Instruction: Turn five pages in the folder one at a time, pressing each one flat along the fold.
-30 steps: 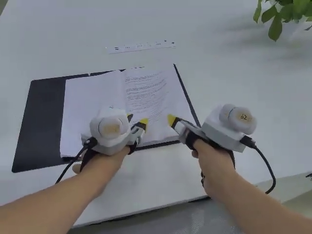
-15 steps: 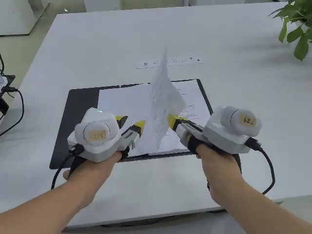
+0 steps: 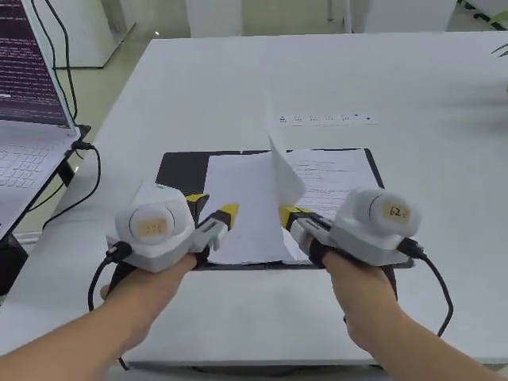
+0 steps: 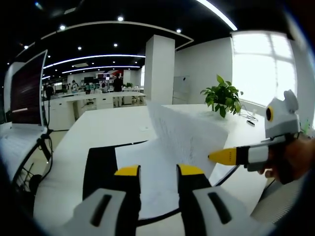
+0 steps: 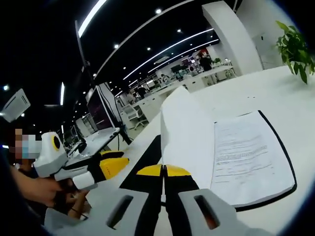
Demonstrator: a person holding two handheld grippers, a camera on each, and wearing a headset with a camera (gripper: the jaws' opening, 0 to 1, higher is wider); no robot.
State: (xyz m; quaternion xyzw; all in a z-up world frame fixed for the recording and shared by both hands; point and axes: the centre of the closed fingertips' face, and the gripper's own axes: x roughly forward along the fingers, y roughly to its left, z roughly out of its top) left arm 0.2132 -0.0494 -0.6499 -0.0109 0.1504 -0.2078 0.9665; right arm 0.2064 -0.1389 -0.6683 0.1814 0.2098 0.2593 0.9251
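One page (image 3: 279, 171) stands up over the spine of the open folder (image 3: 181, 168) on the white worktop (image 3: 238, 79) in the head view, mid-turn. The right claw (image 3: 290, 216) is at its lower edge, and the left claw (image 3: 212, 206) is just beside it, over the left-hand sheets (image 3: 238, 198). The folder holds those blank-side sheets on the left and a printed sheet (image 3: 337, 178) on the right; a laptop (image 3: 24, 119) sits at the far left. Left gripper view: left claw jaws apart, nothing between them, page leaning this way, the right claw's yellow tip at its edge. Right gripper view: right claw jaws clenched on the page's bottom edge, page rising straight off the tips, printed sheet lying flat in the folder beyond. Step in hand, as I judge it: carrying a page across; the count so far can't be told. Next calls for laying it down left, letting go, then pressing along the fold.
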